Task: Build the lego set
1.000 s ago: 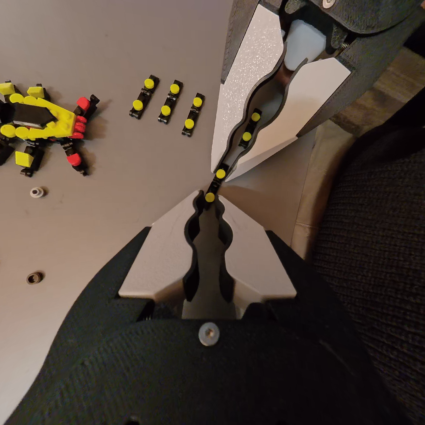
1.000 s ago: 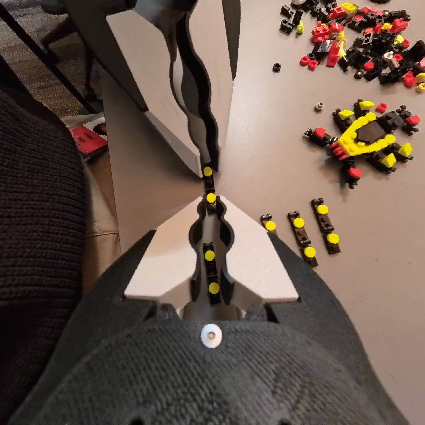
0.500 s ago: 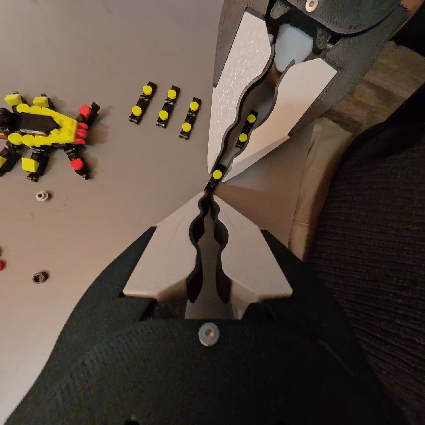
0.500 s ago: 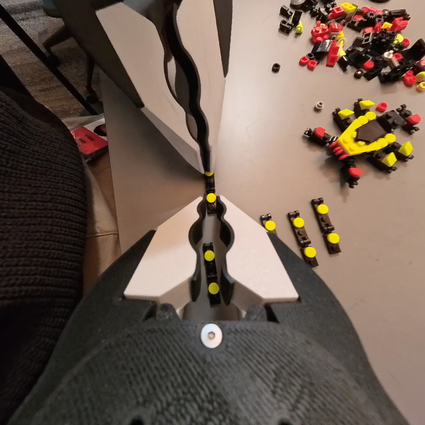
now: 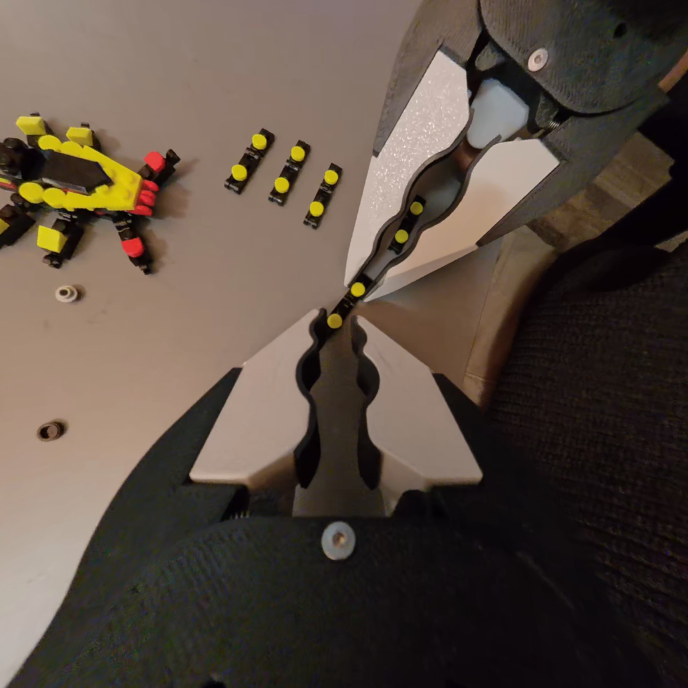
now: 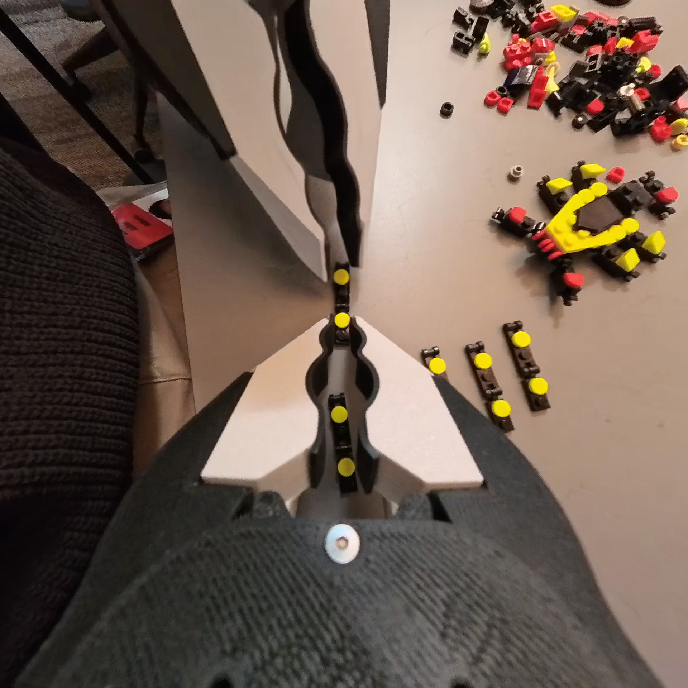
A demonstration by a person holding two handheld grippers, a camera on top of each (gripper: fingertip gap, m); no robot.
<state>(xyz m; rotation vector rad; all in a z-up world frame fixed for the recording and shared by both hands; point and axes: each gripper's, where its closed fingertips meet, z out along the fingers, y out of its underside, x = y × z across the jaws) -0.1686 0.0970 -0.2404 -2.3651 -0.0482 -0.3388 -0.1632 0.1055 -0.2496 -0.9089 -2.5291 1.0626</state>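
A thin black plate with yellow round studs (image 5: 347, 303) hangs above the grey table between the two gripper tips, which meet nose to nose; it also shows in the right wrist view (image 6: 341, 298). My right gripper (image 6: 341, 322) is shut on one end of it, and shows in the left wrist view (image 5: 363, 286). My left gripper (image 5: 335, 322) stands slightly open, its tips on either side of the plate's other end and its yellow stud. The yellow, black and red model (image 5: 80, 182) lies on the table farther off (image 6: 592, 227).
Three matching black plates with yellow studs (image 5: 286, 173) lie in a row on the table (image 6: 484, 376), and another lies under my right gripper (image 6: 340, 441). A pile of loose bricks (image 6: 595, 67) sits at the far right. The table edge and a dark sleeve (image 5: 595, 409) are close. My two grippers' fingertips are within a few centimetres of each other.
My left gripper's jaws were nearly closed over the plate's end stud half a second ago. They have parted a little and the stud shows again. The right gripper still holds the plate.
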